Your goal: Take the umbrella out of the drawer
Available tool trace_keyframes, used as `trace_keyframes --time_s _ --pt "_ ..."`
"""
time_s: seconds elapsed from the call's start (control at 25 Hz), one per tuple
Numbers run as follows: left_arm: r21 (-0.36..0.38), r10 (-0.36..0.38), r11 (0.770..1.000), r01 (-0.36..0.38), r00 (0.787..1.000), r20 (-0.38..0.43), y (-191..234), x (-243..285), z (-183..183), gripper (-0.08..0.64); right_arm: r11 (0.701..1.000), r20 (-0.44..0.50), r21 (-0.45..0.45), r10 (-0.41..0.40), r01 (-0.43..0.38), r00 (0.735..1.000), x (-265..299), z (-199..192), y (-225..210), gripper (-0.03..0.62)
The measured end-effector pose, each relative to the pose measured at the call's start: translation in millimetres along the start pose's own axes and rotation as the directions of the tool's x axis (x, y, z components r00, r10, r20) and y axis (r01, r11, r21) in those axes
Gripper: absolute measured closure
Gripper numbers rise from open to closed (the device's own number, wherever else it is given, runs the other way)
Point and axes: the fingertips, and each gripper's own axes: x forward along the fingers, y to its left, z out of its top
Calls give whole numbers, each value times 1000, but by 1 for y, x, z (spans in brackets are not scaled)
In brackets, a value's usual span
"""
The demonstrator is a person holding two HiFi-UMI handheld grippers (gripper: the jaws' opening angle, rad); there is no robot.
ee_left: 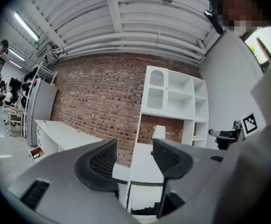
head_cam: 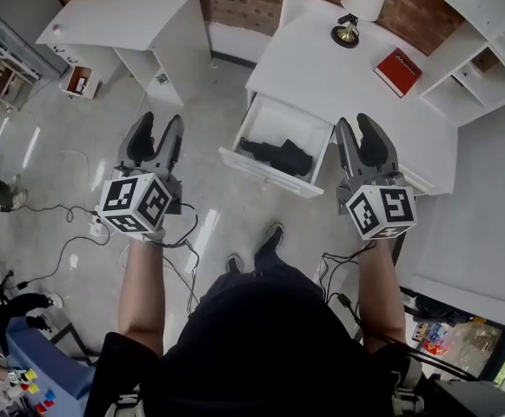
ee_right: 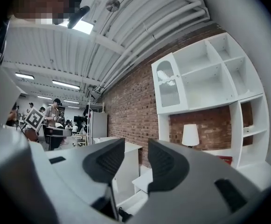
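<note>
Beside the drawer, left gripper and right gripper level, empty, jaws apart.

The umbrella is black, the drawer white, the book red.

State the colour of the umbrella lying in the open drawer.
The umbrella is black; the head view shows it best.

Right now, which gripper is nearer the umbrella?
Right. The right gripper hangs just off the right side of the drawer, close to the umbrella; the left gripper is farther away, left of it, over the floor.
</note>
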Motion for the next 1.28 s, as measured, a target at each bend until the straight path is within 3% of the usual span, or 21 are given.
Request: trace_keyframes --time_s 0.28,0.52,0.72,1.08,1.28 --pt "22 51 998 -50 998 -42 -11 57 -5 319 999 -47 37 21 -19 999 44 -27 -64 440" --pt "39 78 996 -74 993 -89 -21 85 -23 319 996 -116 50 86 -80 990 72 -63 -84 443" --pt "32 94 995 -90 985 -144 -11 96 -45 319 994 -183 76 86 -73 979 91 -95 -97 448" --pt "12 16 1000 -14 972 -236 16 144 -89 319 998 -316 31 65 -58 946 124 -145 -102 449" --pt "-13 -62 998 61 961 -271 33 170 -102 319 1000 -376 29 11 0 926 146 -153 -107 448"
